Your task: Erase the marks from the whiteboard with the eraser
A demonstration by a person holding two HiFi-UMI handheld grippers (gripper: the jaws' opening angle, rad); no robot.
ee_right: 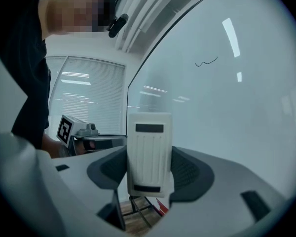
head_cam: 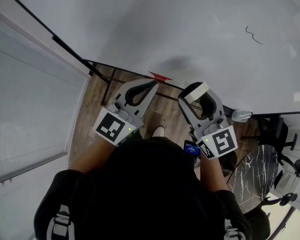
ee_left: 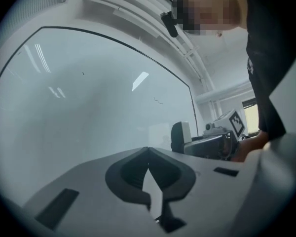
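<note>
Whiteboard (head_cam: 190, 24): upright in front of me, its surface almost wholly clean. One small dark squiggle mark (head_cam: 253, 35) sits toward the board's upper right.

Right tool (ee_right: 149, 169): clamped on a white ribbed eraser (ee_right: 149, 147). The eraser stands on end between the two dark pads, with a dark strip at its top and another at its bottom. The head view puts this tool near the whiteboard's lower edge, below and left of the mark and well apart from it. I cannot tell whether the eraser touches the board.

Left tool (ee_left: 148, 151): drawn fully together, tips meeting, nothing between them. It is held beside the right tool, also near the whiteboard's lower edge.

Surroundings (head view only):
- A small red item (head_cam: 160, 76) lies just below the whiteboard's lower edge, between the two tools. What it is I cannot make out.
- Window blinds (head_cam: 30, 109) stand left of the whiteboard.
- A dark marble-patterned desk (head_cam: 257, 171) and an office chair (head_cam: 280, 129) stand below the whiteboard's right end.
- Wood flooring (head_cam: 97, 114) runs under the whiteboard.
</note>
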